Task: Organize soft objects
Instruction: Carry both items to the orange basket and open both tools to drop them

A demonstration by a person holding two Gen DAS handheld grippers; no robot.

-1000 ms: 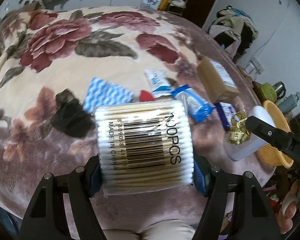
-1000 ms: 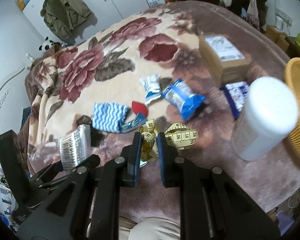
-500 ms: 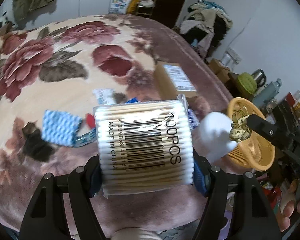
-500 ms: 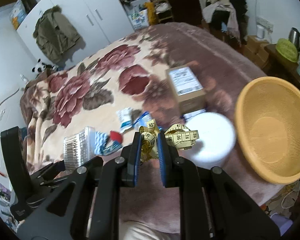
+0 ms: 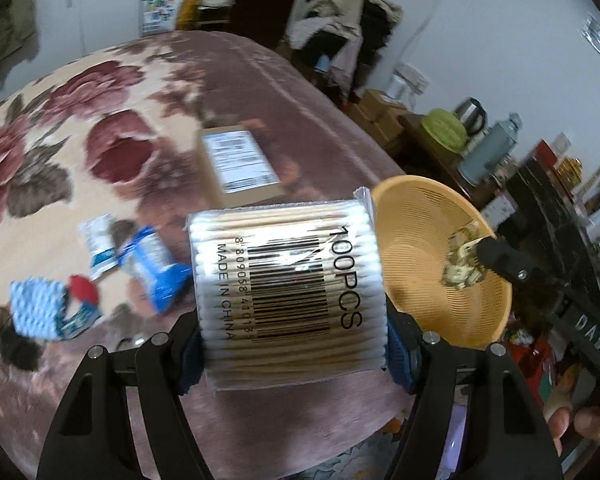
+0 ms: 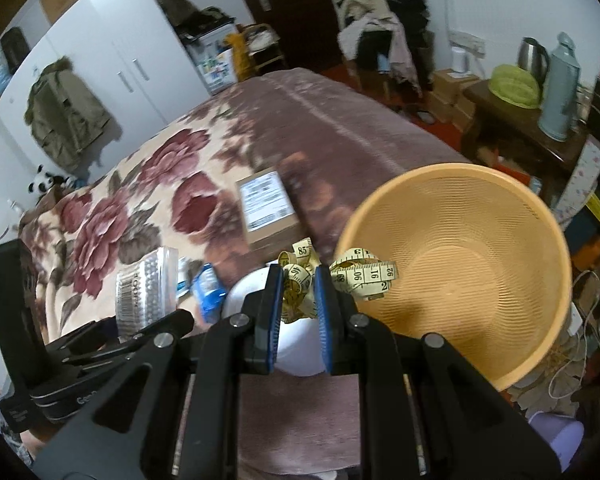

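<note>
My left gripper (image 5: 292,344) is shut on a clear pack of cotton swabs (image 5: 286,292) marked 100PCS, held above the bed's near edge. The pack also shows in the right wrist view (image 6: 146,284). My right gripper (image 6: 298,280) is shut on a bunched yellow measuring tape (image 6: 360,274), held at the left rim of the orange basket (image 6: 480,216). In the left wrist view the tape (image 5: 462,260) hangs over the basket (image 5: 412,248).
On the flowered blanket (image 5: 60,120) lie a cardboard box (image 5: 238,168), a blue packet (image 5: 156,268), a white-blue sachet (image 5: 100,248) and a blue wavy cloth (image 5: 36,308). A white cylinder (image 6: 296,348) stands below my right gripper. A side table with kettle and thermos (image 6: 556,88) stands right.
Both grippers have swung right toward the orange basket. The measuring tape went from above the blanket to the basket's rim. The swab pack moved with the left gripper.
</note>
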